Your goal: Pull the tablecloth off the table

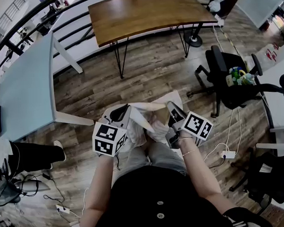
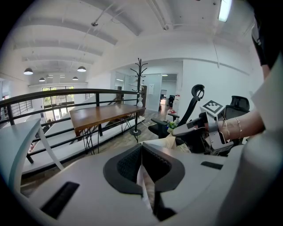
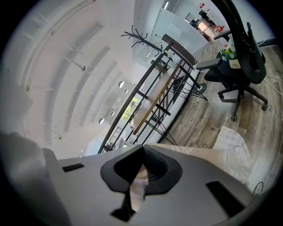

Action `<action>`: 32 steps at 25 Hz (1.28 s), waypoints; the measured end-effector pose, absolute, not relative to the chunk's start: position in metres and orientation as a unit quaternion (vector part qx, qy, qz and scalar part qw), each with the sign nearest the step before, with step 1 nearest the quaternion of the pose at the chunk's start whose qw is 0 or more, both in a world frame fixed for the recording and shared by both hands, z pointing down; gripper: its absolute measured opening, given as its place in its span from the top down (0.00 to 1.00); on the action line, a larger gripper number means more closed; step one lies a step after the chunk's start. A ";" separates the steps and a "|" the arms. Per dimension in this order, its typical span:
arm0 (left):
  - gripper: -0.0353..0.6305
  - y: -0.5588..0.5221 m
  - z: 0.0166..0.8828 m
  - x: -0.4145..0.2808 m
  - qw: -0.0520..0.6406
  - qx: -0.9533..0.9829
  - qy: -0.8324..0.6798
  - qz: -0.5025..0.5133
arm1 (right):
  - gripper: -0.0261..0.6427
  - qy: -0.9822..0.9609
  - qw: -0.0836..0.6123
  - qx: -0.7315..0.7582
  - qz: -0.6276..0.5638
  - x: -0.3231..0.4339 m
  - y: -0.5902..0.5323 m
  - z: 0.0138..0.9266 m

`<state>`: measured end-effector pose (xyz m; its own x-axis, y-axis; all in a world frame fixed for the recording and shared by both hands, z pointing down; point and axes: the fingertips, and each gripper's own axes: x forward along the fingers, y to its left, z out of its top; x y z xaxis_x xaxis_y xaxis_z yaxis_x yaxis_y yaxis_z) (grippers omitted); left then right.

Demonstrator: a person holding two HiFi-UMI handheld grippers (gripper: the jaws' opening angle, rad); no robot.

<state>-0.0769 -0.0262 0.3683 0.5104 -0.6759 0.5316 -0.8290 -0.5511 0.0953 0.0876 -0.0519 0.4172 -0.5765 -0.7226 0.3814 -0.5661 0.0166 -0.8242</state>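
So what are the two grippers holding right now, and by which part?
Both hold the bunched tablecloth: the left gripper pinches a fold on its left side, the right gripper one on its right.

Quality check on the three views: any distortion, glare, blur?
Head view: strong fisheye, the brown wooden tabletop bows at its edges; lighting even. Left gripper view: black circular vignette, ceiling strip light blown out, pale fabric tablecloth pinched in the jaws soft up close. Right gripper view: horizon tilted, white ceiling washed out, the cloth blurred too.
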 end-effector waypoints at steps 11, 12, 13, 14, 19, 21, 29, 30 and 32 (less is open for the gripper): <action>0.92 -0.028 0.369 -0.077 0.175 0.854 -0.437 0.223 | 0.92 0.711 0.076 -0.452 -0.533 0.088 -0.052 0.417; 0.92 -0.028 0.370 -0.078 0.176 0.853 -0.437 0.223 | 0.92 0.712 0.075 -0.451 -0.533 0.087 -0.053 0.417; 0.92 -0.027 0.370 -0.078 0.177 0.853 -0.438 0.223 | 0.92 0.713 0.073 -0.451 -0.533 0.087 -0.053 0.417; 0.92 -0.027 0.370 -0.079 0.178 0.852 -0.439 0.223 | 0.92 0.714 0.072 -0.450 -0.532 0.086 -0.053 0.417; 0.92 -0.027 0.371 -0.081 0.181 0.849 -0.444 0.221 | 0.92 0.716 0.068 -0.446 -0.532 0.084 -0.054 0.418; 0.92 -0.027 0.370 -0.081 0.182 0.849 -0.445 0.220 | 0.92 0.716 0.068 -0.445 -0.534 0.084 -0.054 0.417; 0.92 -0.027 0.371 -0.080 0.185 0.847 -0.447 0.218 | 0.92 0.718 0.064 -0.442 -0.534 0.085 -0.054 0.418; 0.92 -0.027 0.371 -0.080 0.186 0.847 -0.448 0.218 | 0.92 0.718 0.064 -0.442 -0.535 0.084 -0.054 0.418; 0.92 -0.027 0.371 -0.080 0.187 0.847 -0.448 0.216 | 0.92 0.718 0.063 -0.442 -0.535 0.084 -0.054 0.419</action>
<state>-0.0803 -0.0274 0.3712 0.5054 -0.6780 0.5338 -0.8396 -0.5291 0.1228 0.0843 -0.0540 0.4185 -0.6018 -0.7015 0.3817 -0.5666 0.0382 -0.8231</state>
